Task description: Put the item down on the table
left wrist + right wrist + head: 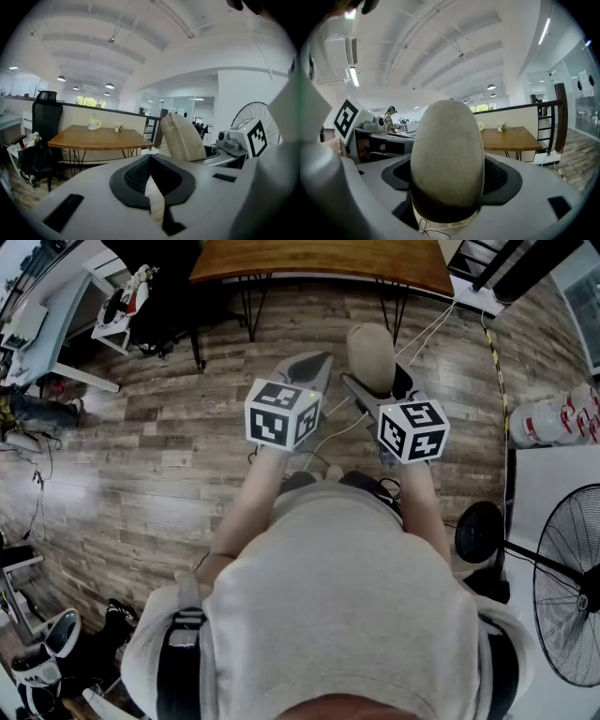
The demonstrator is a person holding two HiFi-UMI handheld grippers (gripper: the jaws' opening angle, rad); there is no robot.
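A beige soft pouch (371,354) stands upright between the jaws of my right gripper (377,390), which is shut on it and holds it in the air above the wood floor. In the right gripper view the pouch (447,154) fills the gap between the dark pads (501,177). My left gripper (314,367) hangs beside it on the left, shut and holding nothing; its jaws meet in the left gripper view (152,187), where the pouch (183,138) shows to the right. The brown wooden table (319,259) stands ahead, beyond both grippers.
A pale mug (94,123) and a small plant sit on the table (93,138). A black office chair (44,122) stands to its left. A floor fan (567,587) is at the right, with bottles (553,418) above it. Cables (441,320) run across the floor.
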